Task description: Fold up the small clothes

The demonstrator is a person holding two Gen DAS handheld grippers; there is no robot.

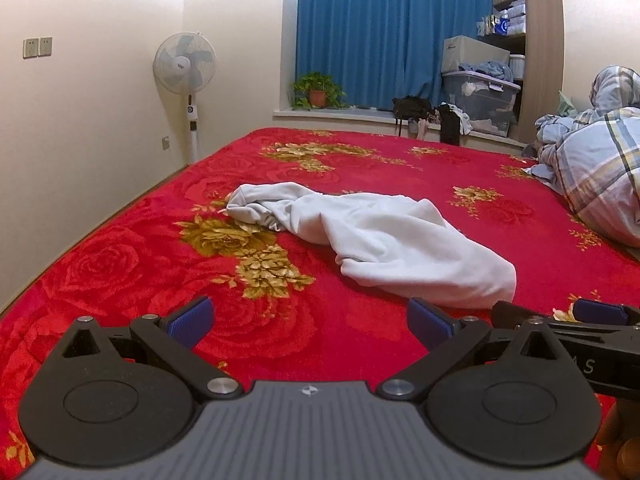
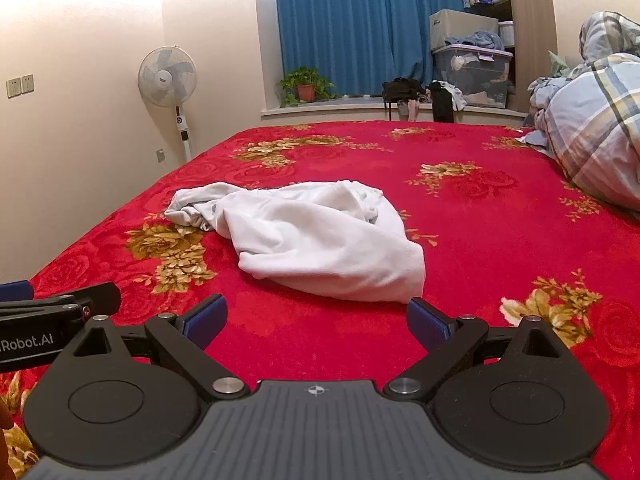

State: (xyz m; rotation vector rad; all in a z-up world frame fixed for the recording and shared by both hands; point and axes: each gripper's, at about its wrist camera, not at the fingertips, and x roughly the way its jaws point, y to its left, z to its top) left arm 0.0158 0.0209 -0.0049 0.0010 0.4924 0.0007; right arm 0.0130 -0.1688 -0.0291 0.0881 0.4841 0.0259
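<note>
A crumpled white garment (image 1: 372, 236) lies on the red bed (image 1: 120, 272). Left gripper (image 1: 310, 322) and right gripper (image 2: 316, 318) hover short of it, fingers spread wide, grasping nothing.

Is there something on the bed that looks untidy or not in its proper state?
Yes. The white garment lies crumpled in a heap on the red floral blanket, bunched and not spread flat. At the far right a plaid quilt is piled up loosely. Both tongs, left and right, are open and hold nothing.
</note>
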